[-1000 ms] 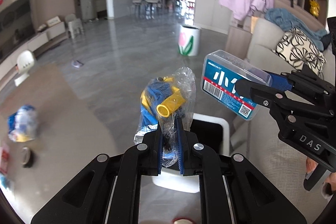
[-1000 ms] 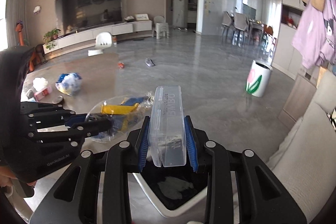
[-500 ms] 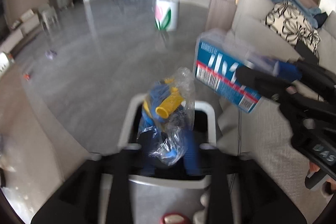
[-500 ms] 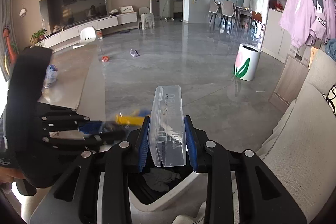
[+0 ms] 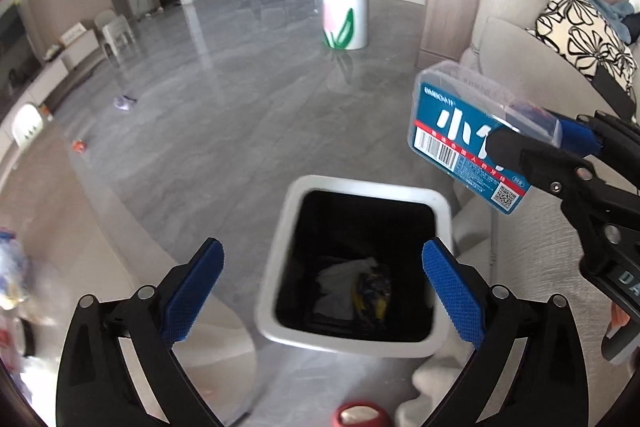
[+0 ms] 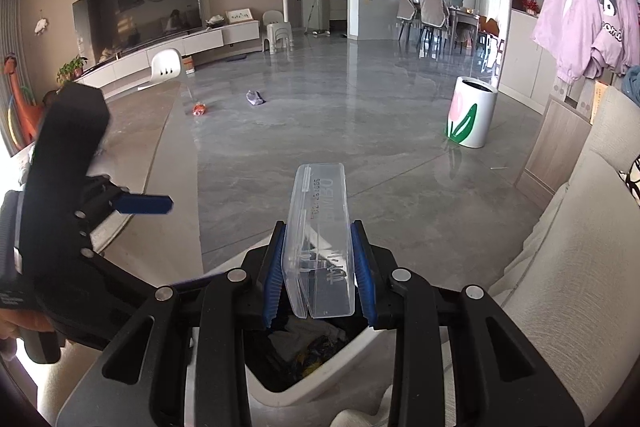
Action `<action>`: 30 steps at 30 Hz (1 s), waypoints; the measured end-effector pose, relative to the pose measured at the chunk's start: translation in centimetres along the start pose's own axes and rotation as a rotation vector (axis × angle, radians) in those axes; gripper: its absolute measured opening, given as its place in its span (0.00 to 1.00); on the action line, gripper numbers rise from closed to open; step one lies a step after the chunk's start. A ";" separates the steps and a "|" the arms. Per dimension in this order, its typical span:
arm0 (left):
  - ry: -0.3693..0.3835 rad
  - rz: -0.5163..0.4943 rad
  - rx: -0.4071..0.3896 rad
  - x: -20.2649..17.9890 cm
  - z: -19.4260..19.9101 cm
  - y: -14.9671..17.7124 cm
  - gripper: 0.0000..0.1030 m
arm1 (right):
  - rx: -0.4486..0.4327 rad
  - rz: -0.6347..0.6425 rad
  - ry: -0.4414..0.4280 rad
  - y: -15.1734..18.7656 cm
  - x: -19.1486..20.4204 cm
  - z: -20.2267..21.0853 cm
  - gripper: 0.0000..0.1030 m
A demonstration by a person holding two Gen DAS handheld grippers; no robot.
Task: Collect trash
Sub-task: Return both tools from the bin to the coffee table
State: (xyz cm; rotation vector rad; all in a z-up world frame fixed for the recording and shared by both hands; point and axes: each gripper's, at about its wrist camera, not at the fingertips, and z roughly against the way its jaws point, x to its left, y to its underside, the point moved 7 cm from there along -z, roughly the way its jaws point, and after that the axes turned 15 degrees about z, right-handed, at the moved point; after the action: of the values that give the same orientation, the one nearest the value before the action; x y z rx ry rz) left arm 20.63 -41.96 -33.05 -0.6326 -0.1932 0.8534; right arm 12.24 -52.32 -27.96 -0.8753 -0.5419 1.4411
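Two handheld grippers over a white-rimmed waste bin (image 5: 362,187) with a black liner, standing on grey marble floor beside a beige sofa (image 5: 516,39).

Left gripper (image 5: 322,271): jaws opening, now spread wide, nothing between the blue pads (image 5: 192,291). It hangs directly above the bin mouth. At the bottom of the bin lie a crumpled white tissue (image 5: 340,285) and a blue-and-yellow wrapped bundle (image 5: 372,293), so at least these pieces are already collected.

Right gripper (image 6: 320,279): jaws pinching a clear plastic case (image 6: 320,243) with a blue printed label, seen in the left wrist view (image 5: 472,147). The case is held near the bin's right rim, not yet released; from the right wrist view it sits above the bin opening.

Remaining work, as far as can be judged: dropping the case should come next. Further litter is still out on the floor, well away from the bin: a small orange-red scrap (image 6: 199,109) and a crumpled purple-grey piece (image 6: 255,98). A blurred blue-and-white packet (image 5: 10,267) sits at the left edge of the left wrist view. A second bin with a tulip print (image 6: 472,111) stands far off. The task looks partly done.
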 end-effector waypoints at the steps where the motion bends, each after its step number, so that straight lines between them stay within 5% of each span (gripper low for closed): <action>1: -0.017 0.005 -0.012 0.8 0.5 -0.1 0.95 | -0.001 0.000 -0.007 0.1 -0.2 -0.4 0.32; 11: -0.107 0.094 -0.064 6.9 4.0 -0.7 0.95 | 0.079 0.002 -0.048 1.0 2.6 -5.4 0.36; 12: -0.113 0.101 -0.066 7.4 4.2 -0.6 0.95 | 0.122 0.022 -0.053 1.4 3.0 -6.4 0.41; 14: -0.119 0.116 -0.068 8.0 4.5 -0.5 0.95 | 0.174 0.057 -0.050 1.8 3.5 -7.7 0.93; 15: -0.119 0.127 -0.068 8.3 4.5 -0.5 0.95 | 0.193 0.078 -0.056 2.0 3.8 -8.2 0.96; 20: -0.113 0.162 -0.081 9.4 5.3 0.0 0.95 | 0.218 0.151 -0.039 2.4 4.6 -8.0 0.96; 30: -0.148 0.228 -0.156 12.9 9.4 0.9 0.95 | -0.012 0.150 -0.085 -5.0 6.8 -1.8 0.96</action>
State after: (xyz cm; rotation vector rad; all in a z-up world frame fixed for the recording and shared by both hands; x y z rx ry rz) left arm 24.70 -27.63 -27.21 -0.7473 -0.3282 1.1134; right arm 17.35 -45.58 -26.40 -0.8824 -0.5588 1.6193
